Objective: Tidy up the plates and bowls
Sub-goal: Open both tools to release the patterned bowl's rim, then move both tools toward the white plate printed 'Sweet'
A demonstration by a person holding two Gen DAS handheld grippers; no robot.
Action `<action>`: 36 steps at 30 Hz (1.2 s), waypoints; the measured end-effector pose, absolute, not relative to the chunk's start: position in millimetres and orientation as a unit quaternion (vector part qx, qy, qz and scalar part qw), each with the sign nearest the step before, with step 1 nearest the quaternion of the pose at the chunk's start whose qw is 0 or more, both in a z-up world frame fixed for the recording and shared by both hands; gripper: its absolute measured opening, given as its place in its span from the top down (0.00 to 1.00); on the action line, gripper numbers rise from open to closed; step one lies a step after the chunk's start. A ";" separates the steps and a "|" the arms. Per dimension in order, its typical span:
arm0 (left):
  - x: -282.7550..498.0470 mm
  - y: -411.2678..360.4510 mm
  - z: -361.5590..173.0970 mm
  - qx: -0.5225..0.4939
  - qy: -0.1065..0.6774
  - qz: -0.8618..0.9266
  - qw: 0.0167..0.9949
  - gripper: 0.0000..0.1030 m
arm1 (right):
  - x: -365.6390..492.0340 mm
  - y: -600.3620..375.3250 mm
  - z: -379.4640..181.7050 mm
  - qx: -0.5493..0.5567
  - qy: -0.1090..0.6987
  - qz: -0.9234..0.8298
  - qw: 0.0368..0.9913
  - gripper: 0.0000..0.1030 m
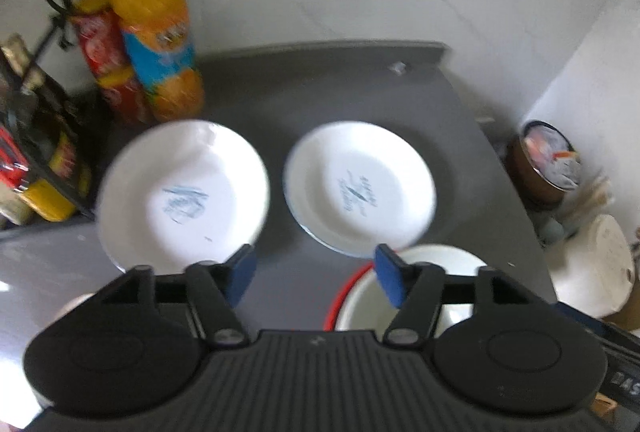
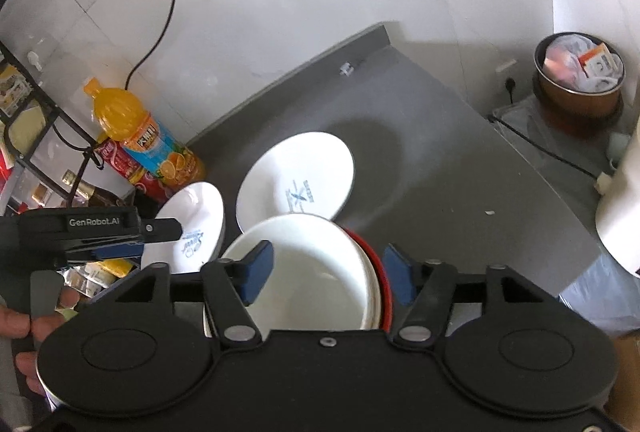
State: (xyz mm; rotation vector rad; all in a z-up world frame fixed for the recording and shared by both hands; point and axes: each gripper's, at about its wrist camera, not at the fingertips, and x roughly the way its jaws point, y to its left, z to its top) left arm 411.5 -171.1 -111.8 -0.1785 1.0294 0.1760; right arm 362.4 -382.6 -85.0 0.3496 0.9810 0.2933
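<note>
Left claw (image 1: 316, 274): your jaws stand apart, empty.
Right claw (image 2: 328, 272): apart, empty, over the white bowl (image 2: 312, 272).
Plates (image 1: 360, 188): table (image 1: 280, 104), 12 o'clock.

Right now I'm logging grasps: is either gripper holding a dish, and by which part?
Nothing is held. The left gripper and the right gripper are both open, pads clear of the plates and the stacked bowls.
</note>
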 end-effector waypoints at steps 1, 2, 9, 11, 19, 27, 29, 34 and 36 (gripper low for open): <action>412.1 -168.6 -109.7 -0.084 0.490 0.095 0.863 0.27 | 363.2 -381.4 -82.3 0.164 0.462 0.144 0.859 0.29; 412.4 -166.3 -107.6 -0.085 0.489 0.101 0.862 0.26 | 364.0 -380.4 -79.4 0.162 0.455 0.148 0.863 0.22; 410.0 -143.9 -102.2 -0.099 0.499 0.129 0.851 0.25 | 371.3 -372.7 -58.6 0.162 0.408 0.151 0.886 0.01; 407.7 -138.0 -98.5 -0.095 0.494 0.140 0.853 0.24 | 372.8 -368.7 -54.2 0.163 0.394 0.156 0.891 0.00; 405.5 -110.9 -89.5 -0.104 0.479 0.147 0.859 0.19 | 380.6 -338.4 -47.9 0.154 0.381 0.171 0.896 0.00; 405.2 -76.7 -87.1 -0.093 0.479 0.128 0.864 0.19 | 390.0 -292.9 -49.5 0.149 0.389 0.171 0.893 0.00; 404.0 -66.8 -87.4 -0.090 0.477 0.127 0.865 0.19 | 391.3 -284.0 -50.0 0.153 0.388 0.162 0.894 0.00; 404.1 -40.3 -92.7 -0.102 0.483 0.122 0.861 0.19 | 396.7 -259.4 -53.7 0.157 0.402 0.156 0.889 0.00; 404.2 -33.0 -95.7 -0.101 0.484 0.116 0.861 0.19 | 398.5 -250.3 -54.4 0.153 0.404 0.156 0.888 0.00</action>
